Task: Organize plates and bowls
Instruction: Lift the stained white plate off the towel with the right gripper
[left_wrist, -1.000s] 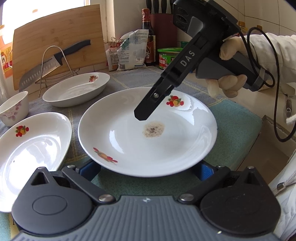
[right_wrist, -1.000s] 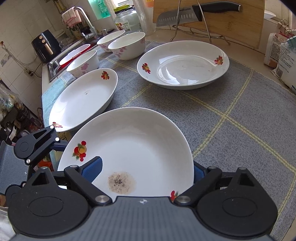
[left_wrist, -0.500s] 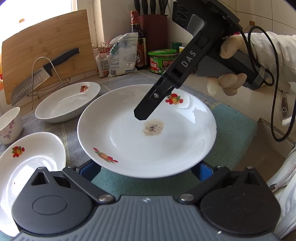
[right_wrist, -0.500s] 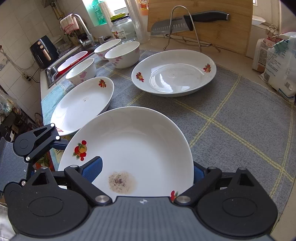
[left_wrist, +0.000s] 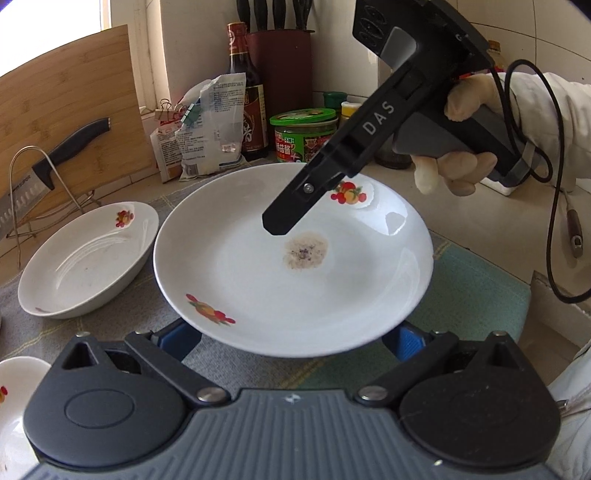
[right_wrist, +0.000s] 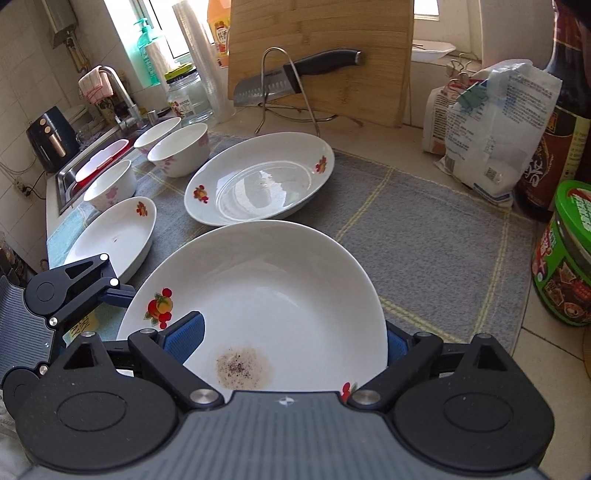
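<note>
1. Gripping opposite edges of one white fruit-print plate (left_wrist: 291, 280), both tools carry it clear of the grey mat (right_wrist: 424, 229); in each wrist view it fills the middle of the frame.
2. Left tool (left_wrist: 291, 336): its blue pads sit wide apart on the near rim of the plate, low centre of the left wrist view, clamped on that plate.
3. Right tool (right_wrist: 291, 341): its blue pads stand wide, one on the plate's upper face at lower left, the other at the rim on the lower right, so it too is clamped on the plate. In the left wrist view one black finger of this tool reaches over the plate from the upper right, held by a gloved hand (left_wrist: 454, 158) with a white sleeve.
4. A round brownish speckled stain (left_wrist: 306, 251) marks the plate's well.
5. On the mat beyond, in the right wrist view, a second deep plate (right_wrist: 258, 184) lies at centre, and a third plate (right_wrist: 114, 236) at left.
6. Three white bowls with pink flowers (right_wrist: 177, 147) stand at upper left, near the sink (right_wrist: 70, 181).
7. A knife (right_wrist: 295, 74) rests on a wire rack before a bamboo cutting board (right_wrist: 321, 48) at top centre.
8. A green-lidded jar (right_wrist: 565, 254) stands at the right edge, off the mat, on the table.
</note>
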